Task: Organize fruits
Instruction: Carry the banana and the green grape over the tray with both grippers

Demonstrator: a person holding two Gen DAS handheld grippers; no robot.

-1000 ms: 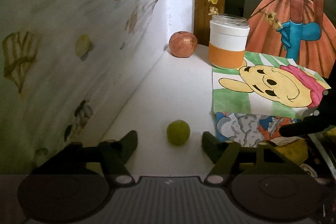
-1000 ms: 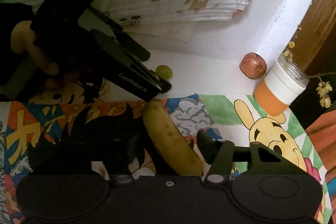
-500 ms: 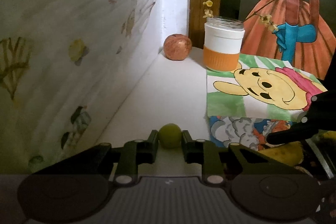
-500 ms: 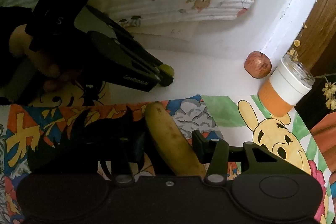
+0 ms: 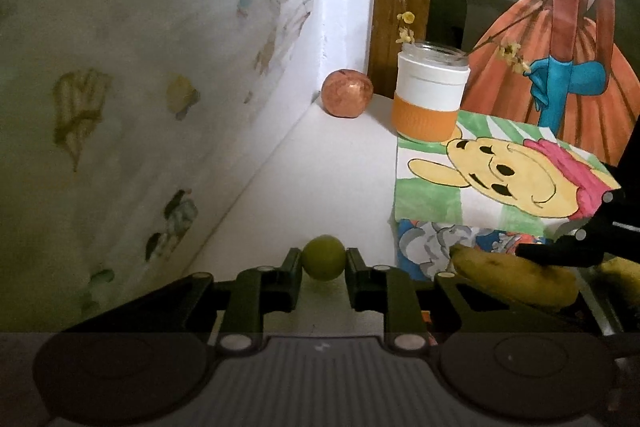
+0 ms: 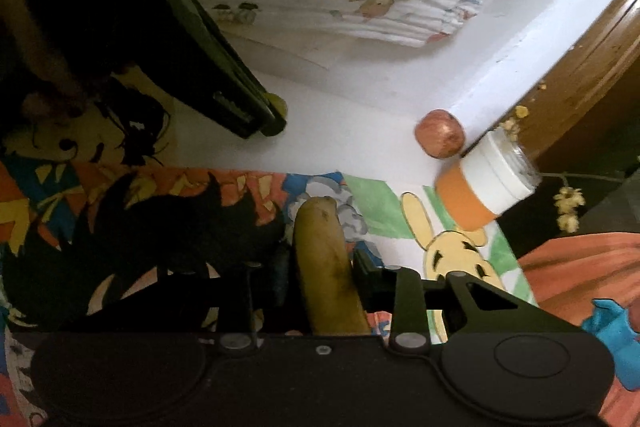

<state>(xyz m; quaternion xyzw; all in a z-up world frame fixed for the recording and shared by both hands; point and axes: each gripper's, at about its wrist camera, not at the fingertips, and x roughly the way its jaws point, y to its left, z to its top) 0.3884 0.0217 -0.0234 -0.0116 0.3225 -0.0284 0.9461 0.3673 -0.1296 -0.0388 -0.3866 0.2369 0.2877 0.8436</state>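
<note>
My left gripper (image 5: 323,263) is shut on a small green round fruit (image 5: 323,257), held just over the white tabletop (image 5: 320,187); in the right wrist view it shows at the upper left (image 6: 276,115) with the fruit (image 6: 279,103) peeking out at its tips. My right gripper (image 6: 320,275) is shut on a yellow banana (image 6: 322,259) with dark spots, over the cartoon drawings; the banana also shows in the left wrist view (image 5: 512,273). A red apple (image 5: 347,93) (image 6: 440,133) lies in the far corner by the wall.
A white and orange jar (image 5: 430,95) (image 6: 484,187) with yellow flower twigs stands beside the apple. A bear drawing (image 5: 492,179) and other colourful drawings (image 6: 120,211) cover the table's right side. A printed cloth (image 5: 140,87) hangs along the left wall.
My left gripper closed on the green fruit and now holds it. My right gripper closed on the banana and lifted it, moving toward the bear drawing.
</note>
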